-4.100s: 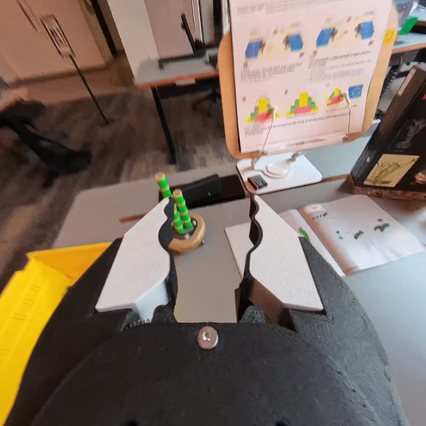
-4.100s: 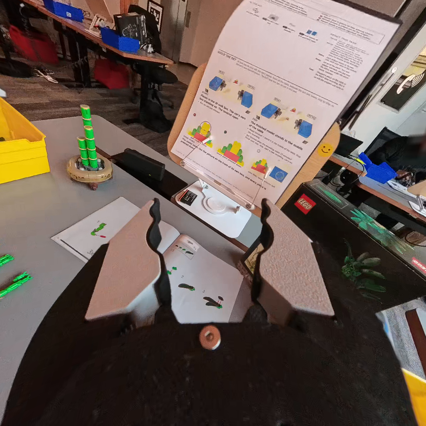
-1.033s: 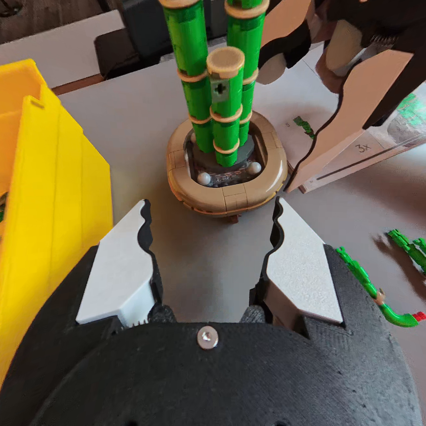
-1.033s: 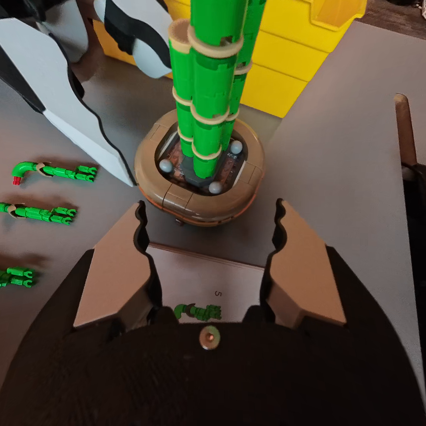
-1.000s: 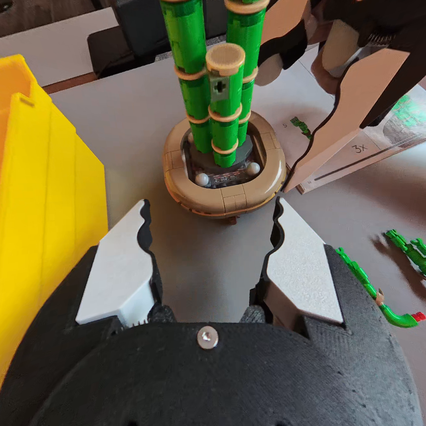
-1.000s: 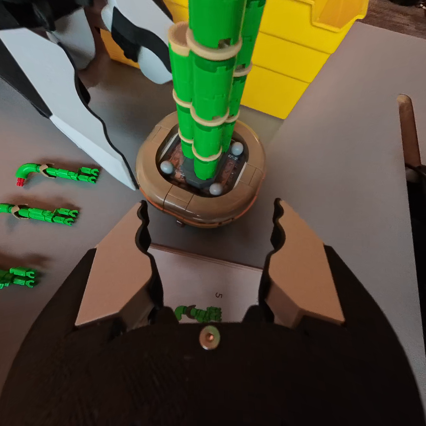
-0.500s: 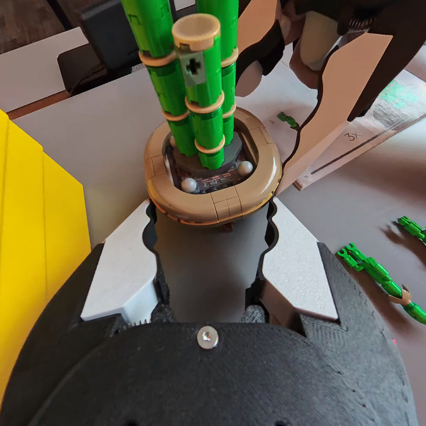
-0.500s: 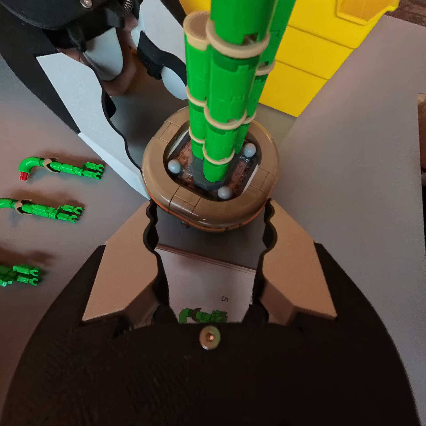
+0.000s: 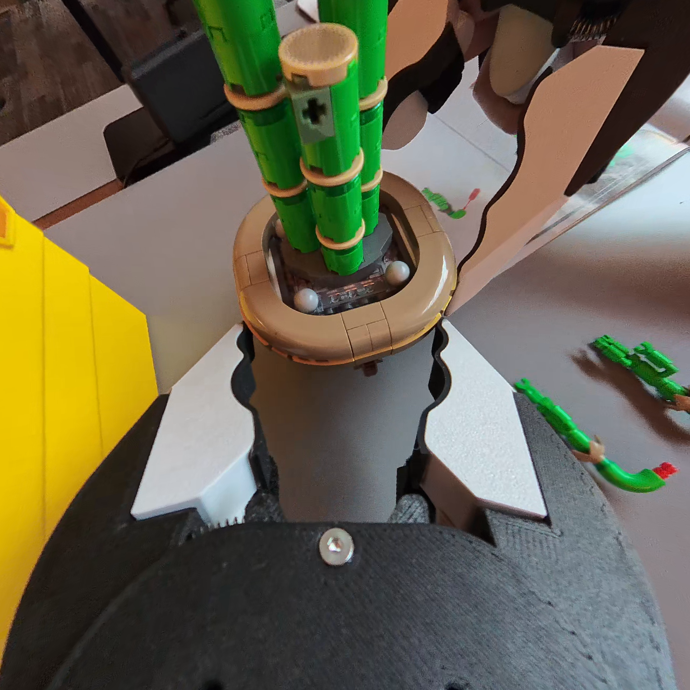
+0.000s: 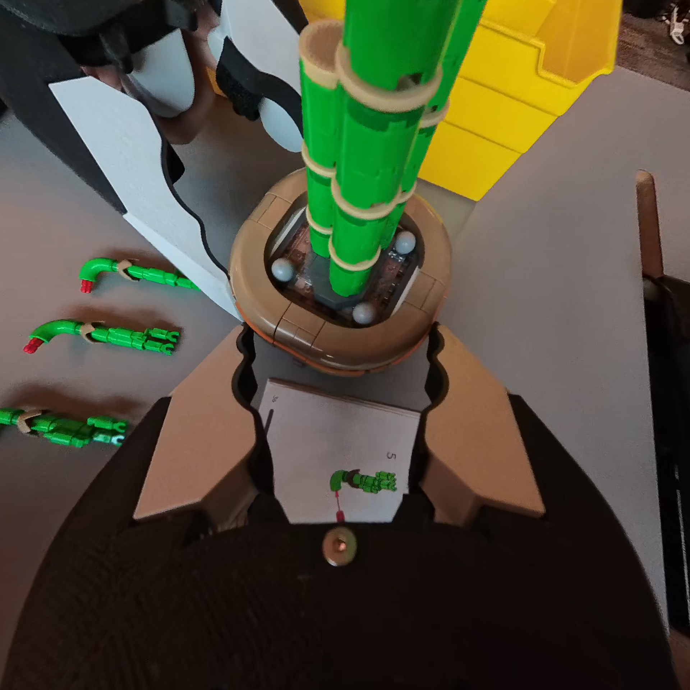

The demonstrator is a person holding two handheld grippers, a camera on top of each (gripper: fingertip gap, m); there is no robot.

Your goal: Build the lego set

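The bamboo model stands upright on the grey table [image 9: 186, 261], its tan pot [image 9: 343, 328] set between the yellow bin [image 9: 67, 373] to the left and the open instruction booklet [image 10: 336, 429] to the right. The left gripper [image 9: 341, 328] has its white fingers spread, one tip at each side of the pot's near rim, close to or just touching it but not clamped as far as this angle shows. The right gripper [image 10: 338, 330] comes at the pot from the opposite side with its tan fingers likewise apart, their tips at the rim's edges, nothing held. The step in hand looks like steadying or seating the pot from both sides so a leaf branch can go on. To do it well, both pairs of fingers should close on the solid tan ring low down, not on the green stalks [image 9: 328, 194], which are tall stacked segments likely to lever apart under a sideways push. Pressure should be even from each side so the pot does not twist or skid on the smooth table. The grey cross-hole connector [image 9: 311, 114] near the top of the short stalk faces the left gripper and should stay reachable. Three green branch pieces [image 10: 130, 274] lie on the table near the pot, well clear, ready to be picked.
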